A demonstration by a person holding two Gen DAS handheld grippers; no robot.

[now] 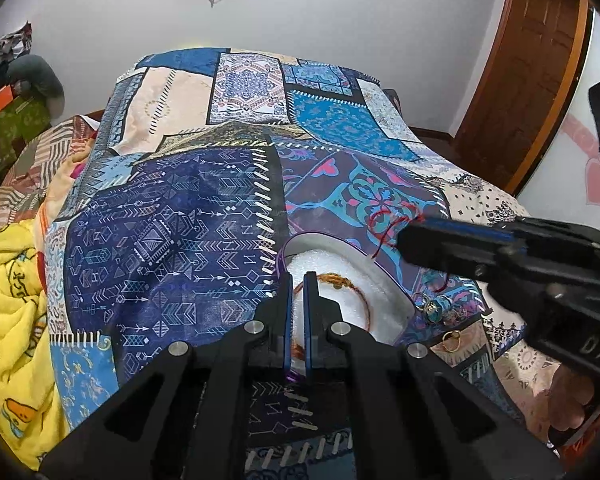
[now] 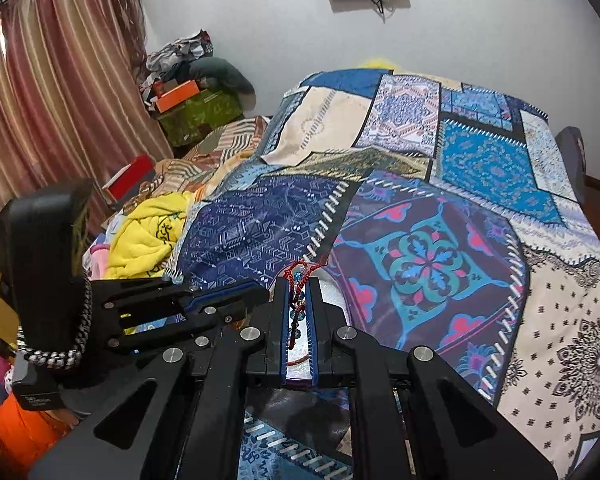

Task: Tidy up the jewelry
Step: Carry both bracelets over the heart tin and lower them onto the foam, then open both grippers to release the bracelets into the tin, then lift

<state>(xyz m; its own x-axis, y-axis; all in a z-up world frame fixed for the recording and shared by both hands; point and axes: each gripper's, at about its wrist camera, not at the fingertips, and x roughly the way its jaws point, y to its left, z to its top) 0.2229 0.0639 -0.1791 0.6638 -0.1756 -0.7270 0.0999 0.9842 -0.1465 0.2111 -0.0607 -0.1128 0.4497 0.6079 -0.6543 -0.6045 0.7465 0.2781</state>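
A white foam-lined box with a purple rim [image 1: 384,280] lies on the patchwork bedspread [image 1: 188,240]. An orange-brown bracelet [image 1: 354,282] rests inside it. My left gripper [image 1: 299,276] hangs over the box's near left side, shut, with nothing clearly pinched. My right gripper [image 1: 400,240] comes in from the right above the box's far rim, shut on a red thread bracelet [image 1: 386,224]. In the right wrist view the red bracelet [image 2: 300,276] with teal beads runs between the right gripper [image 2: 299,282] fingers, above the box [image 2: 332,294]. The left gripper [image 2: 256,294] lies just to its left.
A teal beaded piece [image 1: 434,304] and a gold ring [image 1: 452,336] lie on the bedspread right of the box. A yellow blanket [image 1: 12,300] is bunched at the bed's left edge. Boxes and clothes [image 2: 192,96] pile by the curtain; a wooden door [image 1: 532,60] stands at the right.
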